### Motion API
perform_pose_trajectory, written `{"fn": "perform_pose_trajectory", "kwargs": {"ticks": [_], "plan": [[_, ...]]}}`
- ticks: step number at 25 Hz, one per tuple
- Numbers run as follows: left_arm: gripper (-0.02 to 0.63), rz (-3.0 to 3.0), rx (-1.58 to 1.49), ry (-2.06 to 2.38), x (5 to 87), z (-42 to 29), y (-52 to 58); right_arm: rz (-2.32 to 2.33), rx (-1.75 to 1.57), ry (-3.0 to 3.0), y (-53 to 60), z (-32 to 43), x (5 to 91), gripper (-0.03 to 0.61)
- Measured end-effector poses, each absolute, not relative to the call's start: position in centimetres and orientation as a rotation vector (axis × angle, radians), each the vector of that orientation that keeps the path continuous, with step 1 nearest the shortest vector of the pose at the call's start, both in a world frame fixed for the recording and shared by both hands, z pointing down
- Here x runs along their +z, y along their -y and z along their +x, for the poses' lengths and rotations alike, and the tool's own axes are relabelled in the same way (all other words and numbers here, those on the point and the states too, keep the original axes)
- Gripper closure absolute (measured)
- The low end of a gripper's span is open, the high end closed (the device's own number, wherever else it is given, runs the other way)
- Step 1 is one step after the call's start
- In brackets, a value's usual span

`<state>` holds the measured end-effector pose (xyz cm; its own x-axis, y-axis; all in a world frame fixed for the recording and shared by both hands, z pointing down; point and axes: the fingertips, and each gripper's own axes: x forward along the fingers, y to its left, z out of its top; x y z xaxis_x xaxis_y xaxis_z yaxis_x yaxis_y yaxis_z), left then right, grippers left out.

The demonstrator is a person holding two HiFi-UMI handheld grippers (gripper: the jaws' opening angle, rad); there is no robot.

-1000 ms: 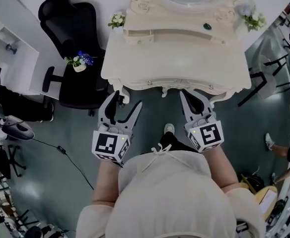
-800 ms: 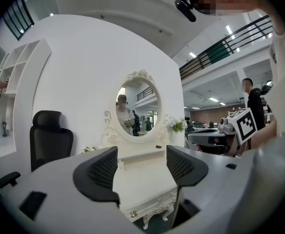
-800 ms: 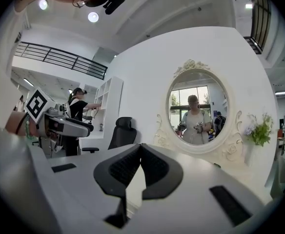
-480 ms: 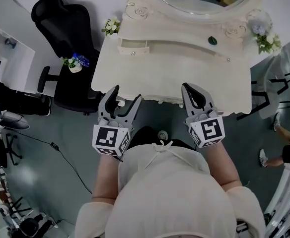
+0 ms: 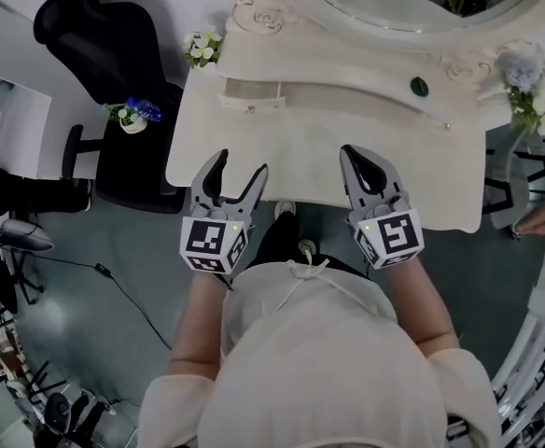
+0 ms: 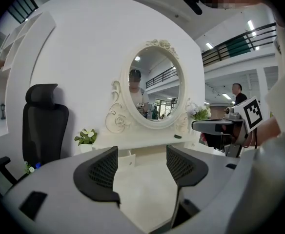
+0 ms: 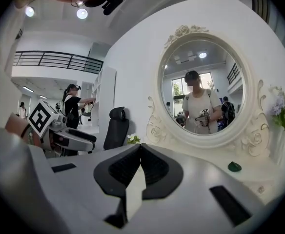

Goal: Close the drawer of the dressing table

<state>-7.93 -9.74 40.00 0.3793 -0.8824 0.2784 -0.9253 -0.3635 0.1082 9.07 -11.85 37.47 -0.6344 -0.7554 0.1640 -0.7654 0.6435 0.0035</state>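
Approach stage of the drawer closing, judged from the layout. The dressing table [image 5: 310,152] fills the upper half of the head view, with its oval mirror [image 5: 412,3] at the back. The small drawer [image 5: 252,94] sits in the raised shelf under the mirror, at the table's left rear; it stands pulled out a little from the shelf front, its knob toward the person. The left gripper [image 5: 239,170] hovers over the front edge of the tabletop, jaws spread with nothing between them; its own view shows only bare tabletop in the gap, the drawer front lying beyond and apart from the jaws. The right gripper [image 5: 363,160] hovers over the same edge further right, jaws pressed together and empty; no drawer lies ahead of it. A small green object [image 5: 419,86] rests on the shelf to the right; a black office chair [image 5: 114,59] stands left of the table. Neither gripper touches the drawer; the push appears not yet begun. The next move calls for carrying the left gripper forward to the drawer front, then pressing squarely toward the mirror until the front sits flush with the shelf; an off-centre push could skew the small drawer in its slot.
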Motion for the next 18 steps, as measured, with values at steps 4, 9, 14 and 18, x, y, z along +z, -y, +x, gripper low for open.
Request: {"fn": "perform_pose_trajectory", "kwargs": {"ticks": [4,9,14,18], "plan": [[0.296,2.361,0.284,1.568,43.2,-8.8,13.1,1.252,0.129,2.687,14.8,7.9,40.1,0.572],[0.296,2.308,0.352,1.521,48.3,-9.6,16.3,1.223,0.123,2.666,17.2,6.0,42.8,0.572],[0.298,2.244,0.412,1.487,52.5,-10.2,18.4,1.198,0.093,2.644,18.9,4.7,44.7,0.572],[0.298,2.208,0.438,1.473,55.2,-10.6,20.0,1.195,0.136,2.607,20.1,4.0,46.1,0.572]]}}
